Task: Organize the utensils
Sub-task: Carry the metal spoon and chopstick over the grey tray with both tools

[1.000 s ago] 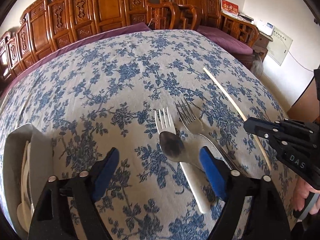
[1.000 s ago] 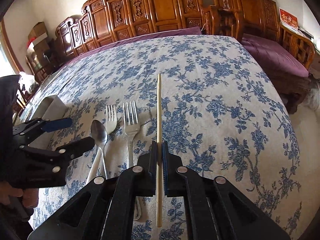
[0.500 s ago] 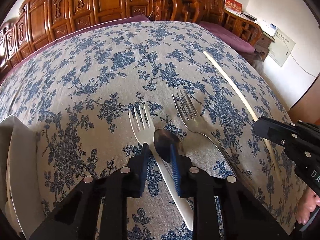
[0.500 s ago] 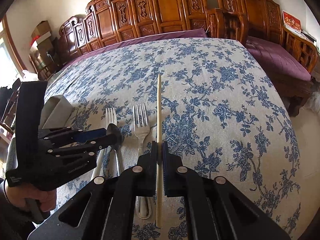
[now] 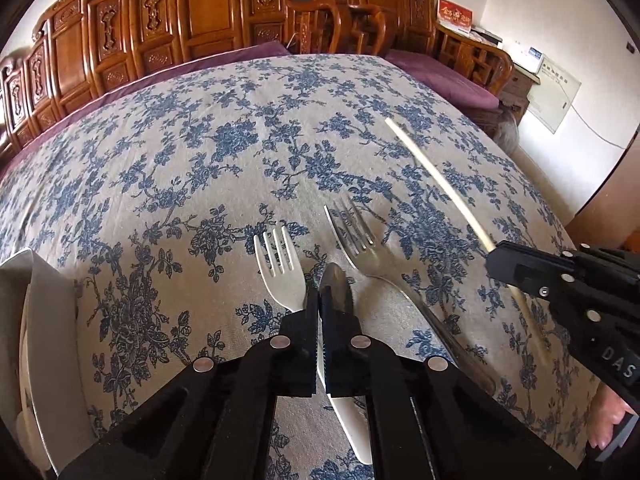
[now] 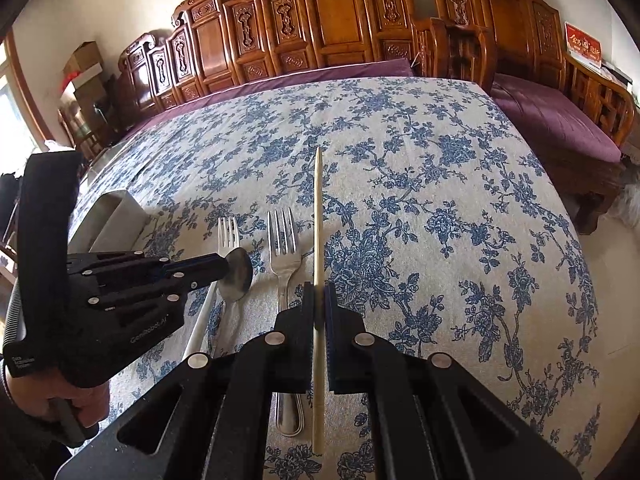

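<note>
My left gripper (image 5: 319, 304) is shut on a metal spoon (image 5: 336, 286), gripped near its bowl. The spoon (image 6: 237, 274) looks lifted a little off the cloth in the right wrist view, where the left gripper (image 6: 218, 268) shows at the left. A white plastic fork (image 5: 282, 268) lies just left of the spoon and a metal fork (image 5: 360, 240) just right. My right gripper (image 6: 319, 300) is shut on a pale chopstick (image 6: 318, 216) that points away over the table. The chopstick (image 5: 436, 184) and right gripper (image 5: 496, 260) also show in the left wrist view.
A white utensil tray (image 5: 36, 344) sits at the table's left edge, also in the right wrist view (image 6: 114, 220). The blue floral tablecloth (image 5: 240, 152) covers the table. Carved wooden chairs (image 5: 224, 8) line the far side. A purple-cushioned bench (image 6: 560, 120) stands right.
My left gripper moved in over the spoon and closed on it from wide open. The right gripper stayed shut on the chopstick and lifted slightly.
</note>
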Tool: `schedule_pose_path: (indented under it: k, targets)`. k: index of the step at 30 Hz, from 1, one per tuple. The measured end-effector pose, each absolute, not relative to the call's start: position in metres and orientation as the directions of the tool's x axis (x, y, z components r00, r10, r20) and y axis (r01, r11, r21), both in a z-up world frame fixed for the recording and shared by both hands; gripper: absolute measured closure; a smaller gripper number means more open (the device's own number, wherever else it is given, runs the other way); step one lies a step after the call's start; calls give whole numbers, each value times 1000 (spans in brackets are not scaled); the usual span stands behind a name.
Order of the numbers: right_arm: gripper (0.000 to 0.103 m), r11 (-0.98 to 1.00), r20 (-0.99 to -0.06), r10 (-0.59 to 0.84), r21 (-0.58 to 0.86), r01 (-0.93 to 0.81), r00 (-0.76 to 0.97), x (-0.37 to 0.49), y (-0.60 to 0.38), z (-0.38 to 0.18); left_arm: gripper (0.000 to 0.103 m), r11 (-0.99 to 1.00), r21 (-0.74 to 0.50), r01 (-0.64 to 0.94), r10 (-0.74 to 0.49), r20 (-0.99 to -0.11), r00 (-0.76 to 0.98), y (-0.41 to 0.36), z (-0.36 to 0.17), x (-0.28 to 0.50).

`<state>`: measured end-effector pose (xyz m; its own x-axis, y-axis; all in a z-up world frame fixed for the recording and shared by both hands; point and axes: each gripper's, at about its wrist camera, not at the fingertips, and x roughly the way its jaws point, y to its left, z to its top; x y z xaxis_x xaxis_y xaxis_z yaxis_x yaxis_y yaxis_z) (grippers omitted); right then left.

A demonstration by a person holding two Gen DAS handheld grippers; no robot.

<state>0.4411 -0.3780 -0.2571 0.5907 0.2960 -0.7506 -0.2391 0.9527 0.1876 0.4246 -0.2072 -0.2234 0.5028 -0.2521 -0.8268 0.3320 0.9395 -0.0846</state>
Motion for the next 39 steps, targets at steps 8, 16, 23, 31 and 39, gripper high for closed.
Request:
schedule_pose_path:
  k: [8, 16, 23, 31, 39]
  targets:
    - [97, 952, -742, 294, 171, -254, 602, 436, -369, -245, 103, 933, -92, 347, -274, -807, 524, -202, -200, 410]
    - [97, 943, -726, 309, 150, -297, 615, 429, -343, -230, 103, 938, -98, 332, -283, -770, 572, -172, -165, 396]
    - [97, 932, -722, 327, 138, -335, 610, 425, -314, -227, 103, 949, -80, 306, -261, -744, 615, -130, -142, 384]
    - [97, 912, -731, 340, 101, -399, 592, 414, -273, -229, 103, 964, -59, 258, -217, -734, 643, -73, -129, 375]
    - [97, 891, -712, 374, 98, -444, 594, 402, -242, -222, 103, 976, -31, 215, -171, -719, 673, -23, -123, 370]
